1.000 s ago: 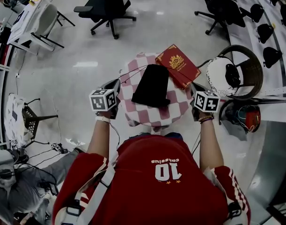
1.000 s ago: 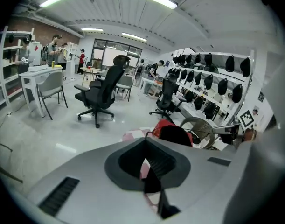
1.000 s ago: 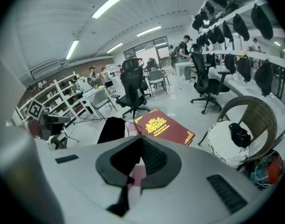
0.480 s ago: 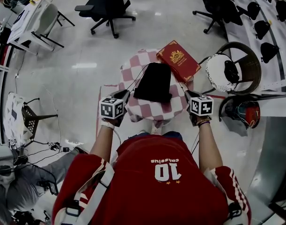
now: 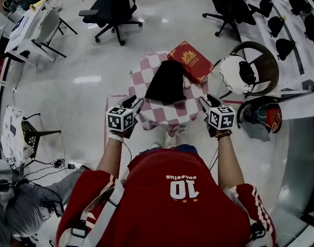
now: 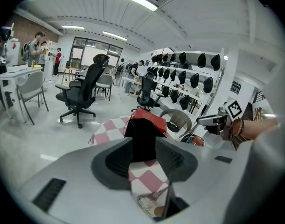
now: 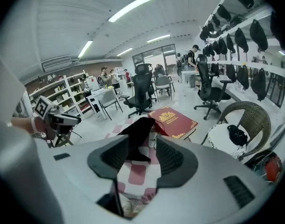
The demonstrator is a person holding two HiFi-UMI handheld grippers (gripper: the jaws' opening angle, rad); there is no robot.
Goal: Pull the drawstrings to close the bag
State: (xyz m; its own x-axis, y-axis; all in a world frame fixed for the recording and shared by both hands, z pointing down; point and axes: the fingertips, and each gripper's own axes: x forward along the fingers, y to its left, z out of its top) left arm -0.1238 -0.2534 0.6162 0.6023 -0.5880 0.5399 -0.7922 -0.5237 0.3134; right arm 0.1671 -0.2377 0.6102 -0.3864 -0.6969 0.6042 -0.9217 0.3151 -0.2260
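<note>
A black drawstring bag (image 5: 167, 81) lies on a small table with a red-and-white checked cloth (image 5: 169, 115); its top end rests against a red book (image 5: 190, 59). A thin drawstring (image 5: 186, 82) lies slack beside the bag's right side. My left gripper (image 5: 136, 103) hangs at the table's near left corner, my right gripper (image 5: 203, 102) at the near right corner. Both have just been opening their jaws and hold nothing. In the left gripper view the bag (image 6: 142, 132) shows beyond the spread jaws of my left gripper (image 6: 143, 146). The right gripper view shows the bag (image 7: 138, 133) past my right gripper (image 7: 141, 150).
A wicker chair (image 5: 267, 60) with a white cushion and a dark object stands right of the table. A red-and-black helmet (image 5: 264, 118) lies on the floor below it. Black office chairs (image 5: 113, 9) stand beyond. A seated person (image 5: 13, 210) is at lower left.
Both grippers came inward from the table's flanks toward its near corners. The cords stretched from the bag to each gripper earlier now lie slack, and both jaws stand apart.
</note>
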